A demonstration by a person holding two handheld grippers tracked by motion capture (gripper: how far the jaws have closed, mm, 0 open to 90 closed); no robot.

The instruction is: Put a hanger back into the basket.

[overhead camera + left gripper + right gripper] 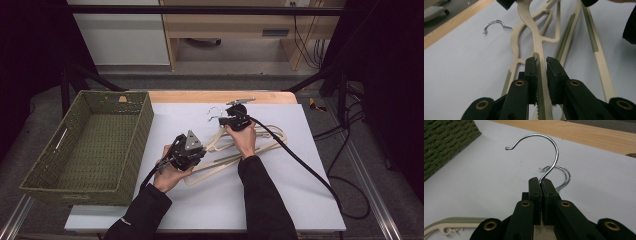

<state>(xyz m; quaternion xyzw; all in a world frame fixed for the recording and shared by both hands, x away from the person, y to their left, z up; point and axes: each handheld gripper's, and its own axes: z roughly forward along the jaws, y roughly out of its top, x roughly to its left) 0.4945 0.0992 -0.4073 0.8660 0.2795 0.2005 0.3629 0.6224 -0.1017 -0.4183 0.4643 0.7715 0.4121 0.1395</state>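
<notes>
Several cream hangers (227,150) lie stacked on a white mat (280,200). My left gripper (189,150) is at their lower left end; in the left gripper view the left gripper (541,62) is shut on one hanger's ribbed arm (541,85), which runs between the pads. My right gripper (235,119) sits at the hangers' neck. In the right gripper view the right gripper (541,181) is shut on the stem of a metal hook (549,142), which curves up and left. Other hooks (564,173) lie on the mat just behind it.
A green woven basket (145,130) stands empty at the mat's left edge. A wooden table strip (200,96) runs along the far side, with a small metal piece (240,101) on it. Black cables (300,160) trail right across the mat.
</notes>
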